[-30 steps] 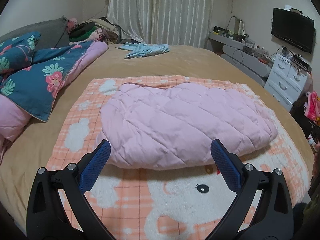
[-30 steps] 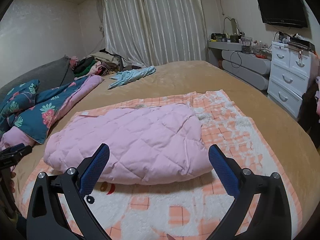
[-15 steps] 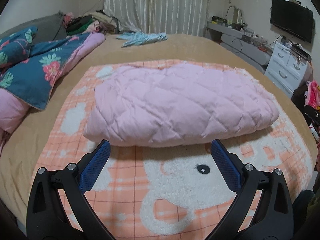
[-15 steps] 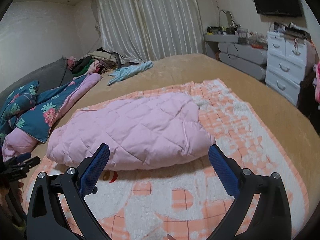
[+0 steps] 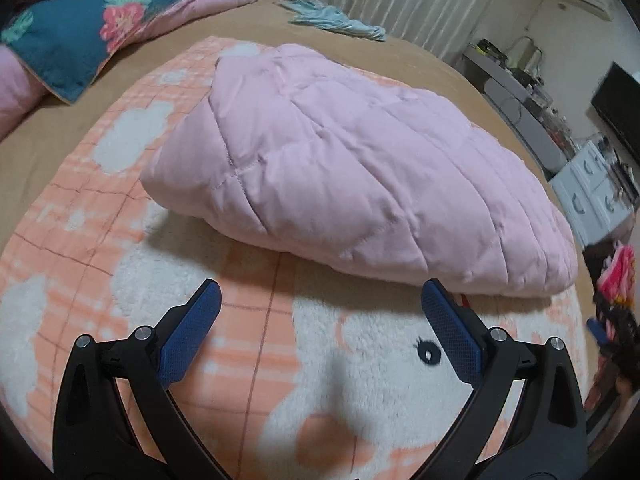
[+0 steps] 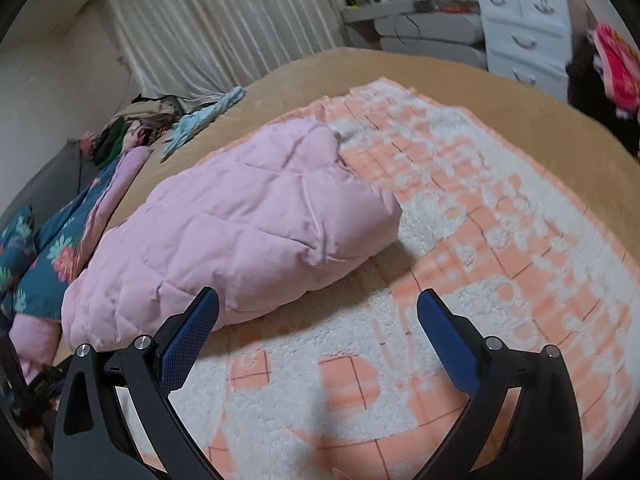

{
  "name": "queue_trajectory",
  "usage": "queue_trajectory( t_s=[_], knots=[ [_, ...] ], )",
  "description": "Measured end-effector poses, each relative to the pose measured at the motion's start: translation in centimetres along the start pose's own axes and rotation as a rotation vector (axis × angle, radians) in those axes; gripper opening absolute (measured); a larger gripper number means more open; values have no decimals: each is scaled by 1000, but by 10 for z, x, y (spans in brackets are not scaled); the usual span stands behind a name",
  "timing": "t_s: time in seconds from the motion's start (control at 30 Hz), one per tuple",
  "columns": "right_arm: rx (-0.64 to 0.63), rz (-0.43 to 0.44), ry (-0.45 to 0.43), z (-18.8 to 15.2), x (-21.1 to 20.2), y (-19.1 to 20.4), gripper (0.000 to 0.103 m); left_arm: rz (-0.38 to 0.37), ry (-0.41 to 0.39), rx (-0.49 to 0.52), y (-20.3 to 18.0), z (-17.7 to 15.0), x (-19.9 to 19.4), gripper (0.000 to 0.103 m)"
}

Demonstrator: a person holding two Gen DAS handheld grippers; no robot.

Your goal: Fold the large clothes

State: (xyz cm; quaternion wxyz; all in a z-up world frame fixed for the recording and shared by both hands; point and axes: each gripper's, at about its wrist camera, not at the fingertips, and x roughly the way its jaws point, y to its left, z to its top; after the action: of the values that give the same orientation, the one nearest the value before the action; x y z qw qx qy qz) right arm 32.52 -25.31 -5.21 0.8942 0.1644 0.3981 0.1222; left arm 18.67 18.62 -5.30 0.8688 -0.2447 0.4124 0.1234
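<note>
Pink quilted coat (image 5: 352,168) folded on the blanket (image 5: 80,240), near edge just beyond both wide-spread, empty tongs (image 5: 320,300).

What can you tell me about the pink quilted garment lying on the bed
The pink quilted garment is pale pink, puffy padded cloth stitched in crossing lines. It lies folded into a thick, rounded bundle, its edges tucked under, on the orange and white checked blanket spread over the tan bed cover. Nothing grips it: the left gripper and right gripper are both open just short of its near edge. In the right wrist view it runs lengthwise toward the floral quilt.
</note>
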Motion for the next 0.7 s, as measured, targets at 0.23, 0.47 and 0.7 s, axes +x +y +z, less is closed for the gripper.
queue_trajectory(
  t_s=[0.23, 0.47, 0.7],
  knots=[
    [64, -15, 11, 7, 22, -3, 99, -40, 10, -162, 20, 18, 17, 94],
    [101, -18, 32, 14, 43, -5, 99, -63, 21, -262, 33, 29, 31, 94],
    [154, 0, 66, 16, 64, -8, 99, -112, 29, -349, 41, 26, 44, 94]
  ],
)
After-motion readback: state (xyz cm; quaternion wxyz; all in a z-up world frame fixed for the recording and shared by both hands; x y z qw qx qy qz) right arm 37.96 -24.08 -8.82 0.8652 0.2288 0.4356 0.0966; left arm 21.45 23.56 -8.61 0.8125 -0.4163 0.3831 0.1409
